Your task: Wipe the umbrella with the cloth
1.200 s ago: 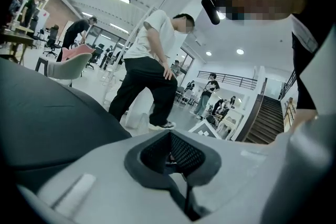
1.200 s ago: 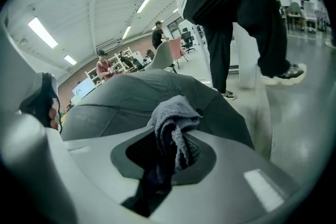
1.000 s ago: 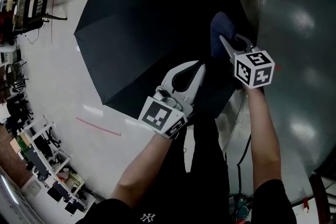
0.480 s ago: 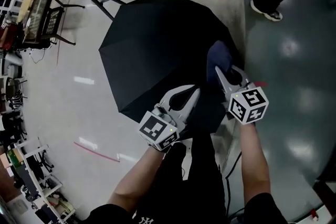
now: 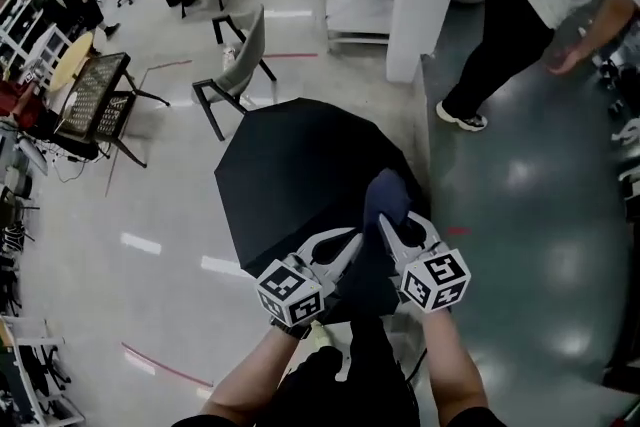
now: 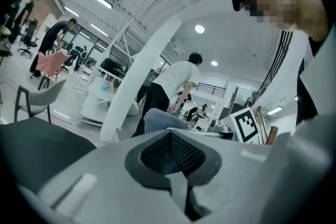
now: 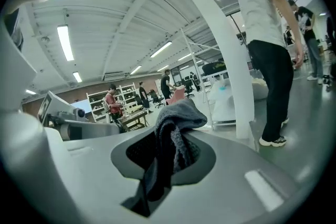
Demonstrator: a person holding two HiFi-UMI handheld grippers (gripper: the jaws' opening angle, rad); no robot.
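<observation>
- Your right gripper (image 5: 386,221) pinches the cloth (image 5: 386,195) at the umbrella's (image 5: 290,175) right edge, mid-frame.
- Your left gripper (image 5: 354,238) is closed, with nothing in it.
- Wiping looks largely undone.

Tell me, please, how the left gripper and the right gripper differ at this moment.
The right gripper is clamped on the blue-grey cloth, while the left gripper has its jaws together with nothing between them. In the head view the right gripper angles up-left in the picture and the left gripper up-right, so their tips converge. Both are shut, and both hang over the near edge of the open black umbrella.
</observation>
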